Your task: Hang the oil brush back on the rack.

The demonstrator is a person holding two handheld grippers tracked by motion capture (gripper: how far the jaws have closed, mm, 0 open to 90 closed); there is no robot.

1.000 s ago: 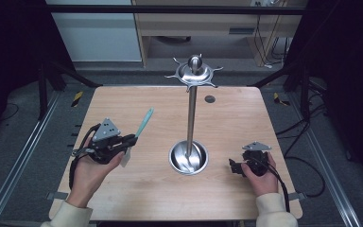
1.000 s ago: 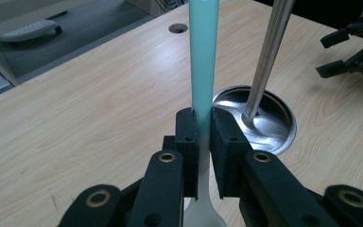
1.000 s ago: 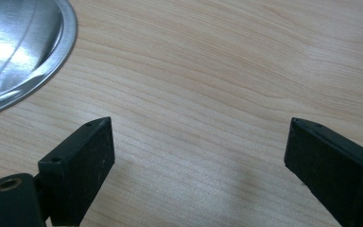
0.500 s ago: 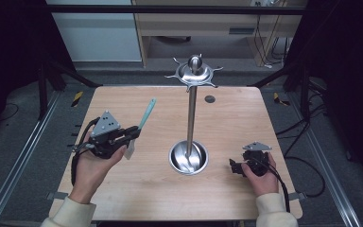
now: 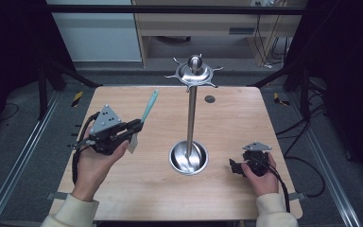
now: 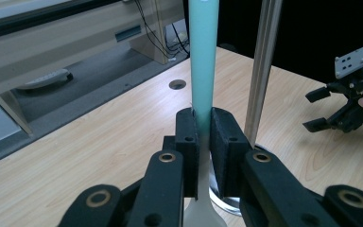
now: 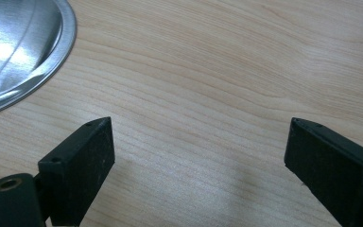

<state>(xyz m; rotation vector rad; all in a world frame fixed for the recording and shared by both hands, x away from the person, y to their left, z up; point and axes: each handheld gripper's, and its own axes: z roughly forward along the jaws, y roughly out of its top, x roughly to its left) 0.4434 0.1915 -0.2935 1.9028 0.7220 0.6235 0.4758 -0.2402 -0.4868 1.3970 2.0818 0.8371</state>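
A pale wooden table [image 5: 123, 189] with visible grain and rounded corners carries a polished steel stand [image 5: 191, 113]: a slim upright pole rising from a round, shallow, mirror-bright dish base [image 5: 188, 158] to a domed cap [image 5: 195, 71] with short prongs spreading from its rim and a ball on top. A small dark round hole [image 5: 210, 99] sits in the tabletop beyond the stand. No brand, label or writing can be read on anything. The left gripper [image 5: 134, 126], black with a grey three-cornered plate on top, is held in the person's left hand [image 5: 94, 163] above the left part of the table, and its jaws are pressed onto a long, flat utensil [image 5: 149, 106] with a smooth, matte teal handle. In the left gripper view the black pads clamp the handle [image 6: 202, 66] from both sides where teal fades to a whitish, widening end [image 6: 201, 208] below the jaws. The utensil's long axis runs away from the person and slightly to the right in the high view, teal end pointing toward the far edge and raised off the wood, just left of the pole. The right gripper [image 5: 235, 166], in the right hand [image 5: 260, 177], rests low near the table's right front, right of the dish base; its jaws stand spread wide with only bare wood [image 7: 198, 118] between them, the dish's shiny rim [image 7: 52, 61] at the upper left of its view.
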